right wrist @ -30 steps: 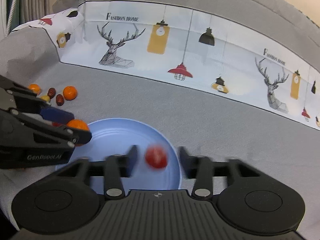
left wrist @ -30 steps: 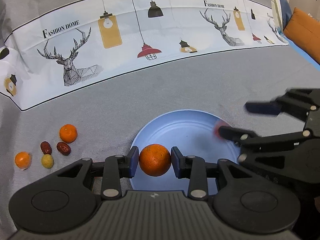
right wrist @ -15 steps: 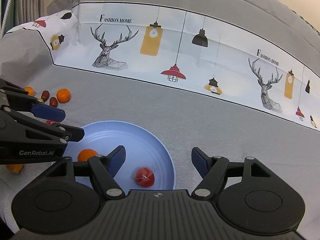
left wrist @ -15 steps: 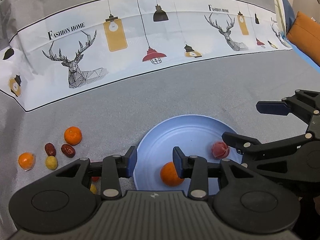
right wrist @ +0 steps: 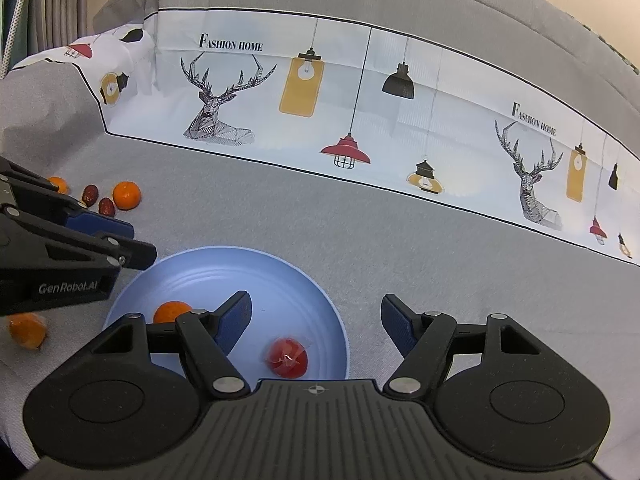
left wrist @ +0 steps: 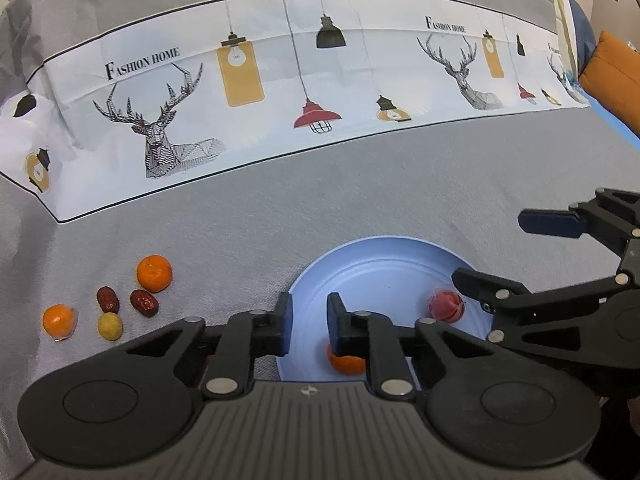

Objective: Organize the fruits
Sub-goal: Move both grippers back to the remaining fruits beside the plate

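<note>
A light blue plate (left wrist: 380, 272) (right wrist: 224, 272) lies on the grey cloth. In it rest a small orange (left wrist: 346, 364) (right wrist: 170, 312) and a red wrapped fruit (left wrist: 446, 306) (right wrist: 288, 358). My left gripper (left wrist: 308, 308) hovers over the plate's left rim, shut down to a narrow gap with nothing in it; the orange lies below and behind its right finger. My right gripper (right wrist: 316, 304) stands open over the plate's right rim, empty, the red fruit below it.
Loose fruit lies left of the plate: an orange (left wrist: 155, 273), two dark red dates (left wrist: 144, 303), a yellow-green fruit (left wrist: 109, 326) and a wrapped orange (left wrist: 59, 320). Another orange (right wrist: 28, 332) sits nearer. A printed white cloth band (left wrist: 320, 92) runs behind.
The left gripper let go of the orange, which now lies in the plate, and its jaws narrowed. The right gripper dropped the red fruit into the plate and opened wider.
</note>
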`<state>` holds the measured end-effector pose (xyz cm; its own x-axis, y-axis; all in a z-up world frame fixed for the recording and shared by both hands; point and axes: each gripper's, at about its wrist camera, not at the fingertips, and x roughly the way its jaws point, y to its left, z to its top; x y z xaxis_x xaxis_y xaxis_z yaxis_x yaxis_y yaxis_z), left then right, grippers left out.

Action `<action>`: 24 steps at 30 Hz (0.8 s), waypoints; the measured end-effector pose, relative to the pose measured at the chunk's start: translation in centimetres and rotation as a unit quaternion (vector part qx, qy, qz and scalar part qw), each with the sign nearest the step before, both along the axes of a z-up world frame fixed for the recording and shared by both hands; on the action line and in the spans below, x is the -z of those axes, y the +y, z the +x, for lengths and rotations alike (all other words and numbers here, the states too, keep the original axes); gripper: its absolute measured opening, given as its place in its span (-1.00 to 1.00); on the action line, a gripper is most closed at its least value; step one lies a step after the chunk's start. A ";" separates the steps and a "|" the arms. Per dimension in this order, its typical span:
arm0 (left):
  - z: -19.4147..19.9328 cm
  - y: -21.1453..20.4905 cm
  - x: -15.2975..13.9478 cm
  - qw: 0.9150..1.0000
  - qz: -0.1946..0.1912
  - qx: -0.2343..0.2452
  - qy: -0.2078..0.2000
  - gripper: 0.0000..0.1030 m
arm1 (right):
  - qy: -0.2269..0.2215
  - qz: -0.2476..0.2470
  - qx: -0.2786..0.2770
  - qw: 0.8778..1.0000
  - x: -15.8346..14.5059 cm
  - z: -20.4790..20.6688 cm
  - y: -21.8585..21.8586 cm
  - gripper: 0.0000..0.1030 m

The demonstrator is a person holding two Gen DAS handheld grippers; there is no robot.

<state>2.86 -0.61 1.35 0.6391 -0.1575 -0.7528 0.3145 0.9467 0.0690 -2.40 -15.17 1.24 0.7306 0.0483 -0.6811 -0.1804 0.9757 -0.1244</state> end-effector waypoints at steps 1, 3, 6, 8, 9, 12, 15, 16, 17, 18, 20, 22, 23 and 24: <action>0.1 0.2 -0.1 1.000 -0.001 -0.004 -0.002 -0.64 | 0.000 0.001 -0.001 1.000 0.0 0.0 0.0 0.41; 0.2 0.6 -0.4 1.000 -0.003 -0.013 -0.005 -0.64 | -0.002 0.001 -0.002 1.000 -0.1 0.0 0.0 0.41; 0.6 1.5 -1.0 0.999 -0.012 -0.029 -0.012 -0.64 | -0.004 0.006 -0.002 1.000 -0.2 0.0 -0.1 0.41; 0.9 2.4 -1.5 0.999 -0.025 -0.045 -0.016 -0.64 | -0.006 0.007 -0.002 1.000 -0.2 0.0 -0.1 0.41; 1.1 3.0 -1.8 0.998 -0.034 -0.057 -0.016 -0.64 | -0.006 0.007 -0.001 1.000 -0.2 0.0 -0.1 0.41; 1.7 5.4 -2.7 0.992 -0.069 -0.100 -0.014 -0.64 | -0.007 0.010 0.002 1.000 -0.3 0.0 -0.2 0.41; 2.4 8.5 -3.5 0.983 -0.097 -0.157 -0.010 -0.63 | -0.011 0.017 0.005 1.000 -0.5 0.1 -0.4 0.40; 2.6 9.4 -3.6 0.979 -0.103 -0.174 -0.007 -0.64 | -0.013 0.019 0.006 1.000 -0.6 0.1 -0.4 0.34; 3.0 10.4 -3.7 0.975 -0.109 -0.193 -0.003 -0.64 | -0.014 0.021 0.005 1.000 -0.7 0.1 -0.5 0.28; 3.2 11.3 -3.8 0.971 -0.116 -0.210 0.001 -0.64 | -0.014 0.024 0.004 1.000 -0.7 0.1 -0.5 0.13; 3.5 13.1 -3.9 0.962 -0.127 -0.241 0.006 -0.64 | -0.013 0.031 0.002 0.999 -0.7 0.2 -0.4 -0.08; 3.8 14.5 -4.0 0.956 -0.135 -0.261 0.008 -0.64 | -0.015 0.039 -0.003 0.999 -0.8 0.2 -0.3 -0.30; 3.8 15.1 -4.1 0.953 -0.140 -0.268 0.009 -0.64 | -0.017 0.046 -0.008 0.999 -0.9 0.2 -0.1 -0.34; 4.0 15.5 -4.1 0.951 -0.142 -0.274 0.010 -0.64 | -0.019 0.051 -0.014 0.998 -1.0 0.1 0.1 -0.36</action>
